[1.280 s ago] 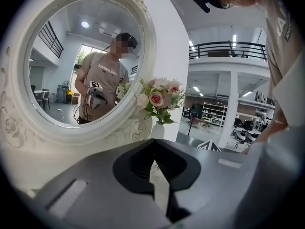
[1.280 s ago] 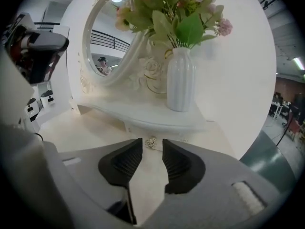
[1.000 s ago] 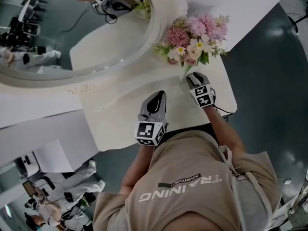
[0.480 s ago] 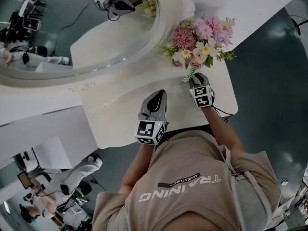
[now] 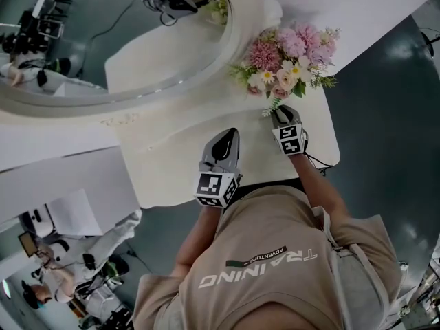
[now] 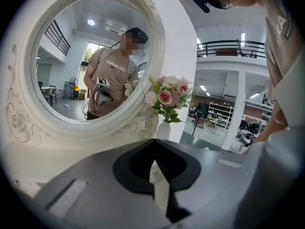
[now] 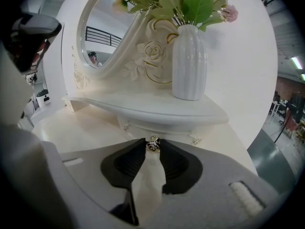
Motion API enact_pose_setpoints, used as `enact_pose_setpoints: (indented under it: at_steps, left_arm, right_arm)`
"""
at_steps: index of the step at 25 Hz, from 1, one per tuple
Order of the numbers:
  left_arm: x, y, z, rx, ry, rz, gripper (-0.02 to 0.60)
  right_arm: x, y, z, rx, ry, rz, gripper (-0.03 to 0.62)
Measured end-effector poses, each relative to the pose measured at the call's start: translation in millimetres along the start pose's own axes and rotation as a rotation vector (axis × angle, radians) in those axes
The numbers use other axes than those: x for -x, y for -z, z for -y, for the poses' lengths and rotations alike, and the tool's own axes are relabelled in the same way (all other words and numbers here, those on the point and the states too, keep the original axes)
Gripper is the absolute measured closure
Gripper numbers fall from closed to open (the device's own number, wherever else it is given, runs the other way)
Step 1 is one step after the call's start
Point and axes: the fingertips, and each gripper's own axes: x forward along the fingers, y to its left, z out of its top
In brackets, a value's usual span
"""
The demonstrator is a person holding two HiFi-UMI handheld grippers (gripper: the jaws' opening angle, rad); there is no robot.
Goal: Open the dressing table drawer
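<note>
Knob (image 7: 153,144) of the drawer (image 7: 167,130) under the shelf (image 7: 143,109), pinched by my right tool (image 7: 152,149), whose jaws have just been closing; drawer front half hidden behind it. Left tool (image 6: 154,144) closed, empty.

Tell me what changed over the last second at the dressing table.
The right gripper has just been closing its jaws, which now pinch the small drawer knob between their tips. Neither hand shifted. The drawer is not pulled out yet, the left gripper stays shut and empty over the tabletop, and the vase of flowers is unmoved.
</note>
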Motion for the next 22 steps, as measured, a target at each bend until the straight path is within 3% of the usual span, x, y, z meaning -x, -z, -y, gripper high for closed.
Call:
enact_pose_setpoints:
  at_steps: [22]
  left_arm:
    - [24,-1,23,-0.002,-0.039,0.047,0.563]
  right_arm:
    - [35,32,-9,0.03,-0.032,-0.034,0.497]
